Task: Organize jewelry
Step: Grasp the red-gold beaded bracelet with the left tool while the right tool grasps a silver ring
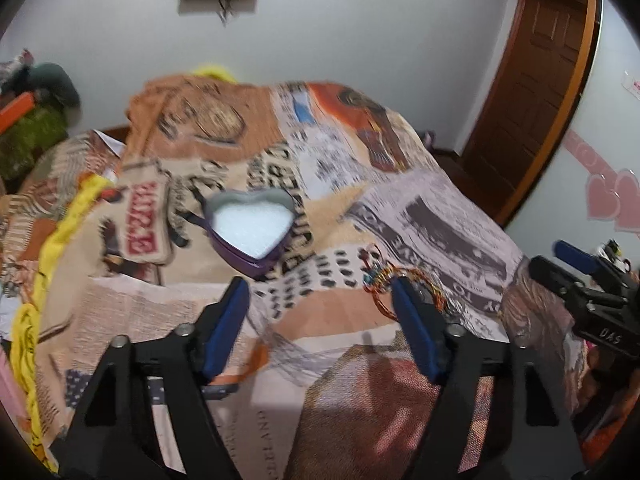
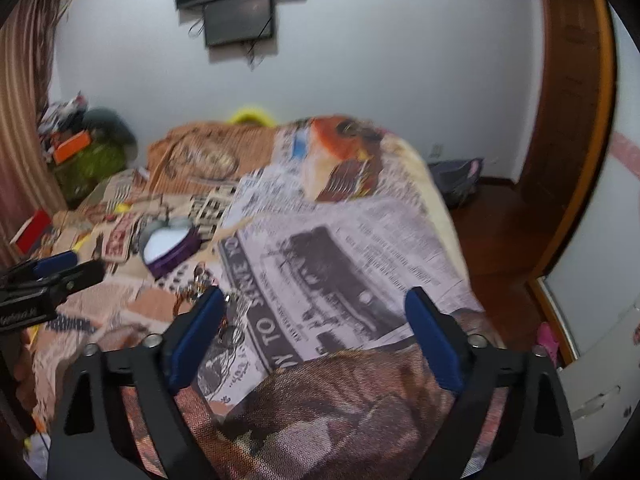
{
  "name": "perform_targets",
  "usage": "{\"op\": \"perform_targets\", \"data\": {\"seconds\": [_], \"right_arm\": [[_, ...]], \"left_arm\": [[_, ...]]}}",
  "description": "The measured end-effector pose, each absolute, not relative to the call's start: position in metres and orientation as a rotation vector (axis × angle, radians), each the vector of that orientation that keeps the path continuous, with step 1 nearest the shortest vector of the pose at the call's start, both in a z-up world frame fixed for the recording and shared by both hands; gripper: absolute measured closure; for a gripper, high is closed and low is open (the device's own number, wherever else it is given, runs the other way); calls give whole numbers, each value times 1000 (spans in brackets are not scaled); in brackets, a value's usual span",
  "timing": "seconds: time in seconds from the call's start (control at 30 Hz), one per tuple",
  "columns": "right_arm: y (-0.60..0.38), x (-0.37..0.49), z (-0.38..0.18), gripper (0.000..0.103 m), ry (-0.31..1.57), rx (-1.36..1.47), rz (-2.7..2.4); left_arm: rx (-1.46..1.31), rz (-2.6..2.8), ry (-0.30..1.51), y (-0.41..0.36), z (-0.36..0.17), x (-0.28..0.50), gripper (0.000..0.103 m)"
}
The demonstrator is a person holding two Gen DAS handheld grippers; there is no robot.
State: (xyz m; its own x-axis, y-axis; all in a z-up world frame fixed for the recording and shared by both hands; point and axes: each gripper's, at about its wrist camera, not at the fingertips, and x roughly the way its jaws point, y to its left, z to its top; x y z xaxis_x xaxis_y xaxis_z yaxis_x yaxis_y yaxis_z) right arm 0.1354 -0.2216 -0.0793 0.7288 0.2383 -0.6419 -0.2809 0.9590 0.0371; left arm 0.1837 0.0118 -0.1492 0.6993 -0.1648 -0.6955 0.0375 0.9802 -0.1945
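A purple heart-shaped jewelry box (image 1: 251,227) with a white foam lining stands open on the printed bedspread, just beyond my left gripper (image 1: 320,292), which is open and empty. A multicoloured bracelet (image 1: 384,276) lies on the cloth, partly hidden behind the left gripper's right finger. In the right wrist view the box (image 2: 170,246) is at the left, and the jewelry (image 2: 198,280) lies by the left finger of my right gripper (image 2: 316,300), which is open and empty. The left gripper (image 2: 60,266) shows at the left edge there.
The bed (image 2: 340,240) is covered with a newspaper-print spread. A yellow cloth (image 1: 52,248) runs along its left side. Clutter (image 2: 80,140) is piled at the far left by a curtain. A wooden door (image 1: 536,80) stands at the right. Screens (image 2: 240,4) hang on the wall.
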Motion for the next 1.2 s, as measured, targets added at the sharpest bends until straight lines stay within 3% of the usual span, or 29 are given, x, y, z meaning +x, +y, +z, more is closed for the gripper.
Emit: {"op": "perform_targets", "data": {"seconds": [0.2,0.4,0.73,0.83,1.07,1.2], "right_arm": [[-211,147,-100,39,796,-64,408],[-200,155,-115,49,864,-63,474],[-183,160,-131,61,932,-110,564],[-181,162,-136,63,940,-124,573],[-177,165,-138,83,937,-142,567],[-178,165,-137,83,931,-133,563]], "left_arm": [[-154,-215,905,-6,-169,204,59],[-152,-275,985,-21,-185,220,75],[-162,-310,1044,-32,-194,235,80],[-152,-309,1056,-34,-197,236,84],[-134,-271,1050,-34,-200,236,102],[-84,-250,1020,-39,-196,232,102]]}}
